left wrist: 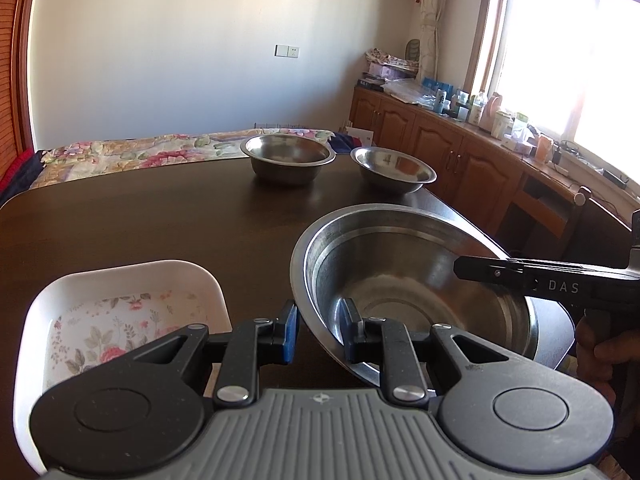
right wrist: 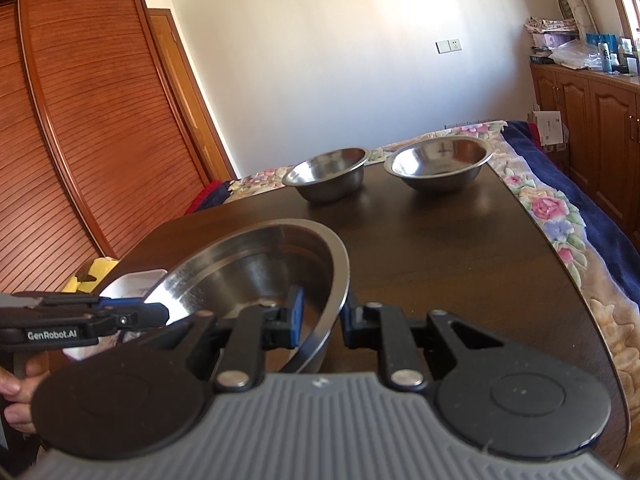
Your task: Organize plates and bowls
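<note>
A large steel bowl [left wrist: 404, 280] is held tilted above the dark table [left wrist: 160, 220]. My left gripper [left wrist: 318, 330] is shut on its near-left rim. My right gripper [right wrist: 322, 320] is shut on the opposite rim of the same bowl [right wrist: 256, 264]; its arm shows in the left wrist view [left wrist: 532, 276]. A white floral dish [left wrist: 120, 316] sits at the near left. Two smaller steel bowls stand at the table's far side: one on the left [left wrist: 288, 158] and one on the right [left wrist: 394, 168]. They also show in the right wrist view, the left one [right wrist: 326, 174] and the right one [right wrist: 438, 162].
A bed with a floral blanket [left wrist: 140, 152] lies beyond the table. Wooden cabinets [left wrist: 440, 148] with clutter run under the window at right. A slatted wooden wardrobe [right wrist: 80, 140] stands at left. The blanket [right wrist: 560, 216] borders the table's right edge.
</note>
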Motion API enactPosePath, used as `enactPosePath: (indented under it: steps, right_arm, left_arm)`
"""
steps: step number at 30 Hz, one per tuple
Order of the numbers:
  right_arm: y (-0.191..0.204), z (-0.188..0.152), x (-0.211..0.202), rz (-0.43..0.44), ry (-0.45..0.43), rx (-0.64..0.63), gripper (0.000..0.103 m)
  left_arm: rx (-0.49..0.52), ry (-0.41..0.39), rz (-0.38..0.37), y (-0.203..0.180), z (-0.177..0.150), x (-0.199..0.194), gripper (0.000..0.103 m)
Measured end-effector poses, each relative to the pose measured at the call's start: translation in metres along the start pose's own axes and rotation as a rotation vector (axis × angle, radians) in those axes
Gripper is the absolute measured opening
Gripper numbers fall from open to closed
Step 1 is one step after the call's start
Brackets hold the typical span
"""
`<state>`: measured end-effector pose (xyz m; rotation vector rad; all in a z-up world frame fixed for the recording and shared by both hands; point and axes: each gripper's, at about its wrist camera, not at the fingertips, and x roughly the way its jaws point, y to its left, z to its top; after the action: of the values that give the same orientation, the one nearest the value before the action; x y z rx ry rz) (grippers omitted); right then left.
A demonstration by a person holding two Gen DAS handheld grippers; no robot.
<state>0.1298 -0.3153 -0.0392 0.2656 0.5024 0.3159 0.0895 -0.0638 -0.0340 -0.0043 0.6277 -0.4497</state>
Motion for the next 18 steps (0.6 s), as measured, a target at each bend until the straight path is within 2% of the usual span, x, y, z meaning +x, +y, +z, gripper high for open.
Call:
enactPosePath:
  steps: [12,15,17,18]
  right_arm:
    - [-0.0008,-0.0041,0.0042,0.002,0.014,0.004,0.021]
    - [-0.0017,-0.0039,0.0046,-0.001,0.012,0.009,0.023]
    - [-0.0028,-0.0027,0.004,0.0,0.01,0.015,0.034]
    - [-0.0036,-0.0018,0.0026,-0.002,0.006,0.016,0.035]
  left_arm:
    - [-0.013,0.0,-0.007,0.001,-0.0019,0.0027,0.024]
    - [-0.02,-0.005,-0.002,0.0034,-0.0002,0.0013,0.035]
    - [-0.025,-0.013,0.006,0.0058,0.0016,0.0003,0.046]
    - [-0.026,-0.02,0.008,0.0076,0.0025,-0.001,0.047]
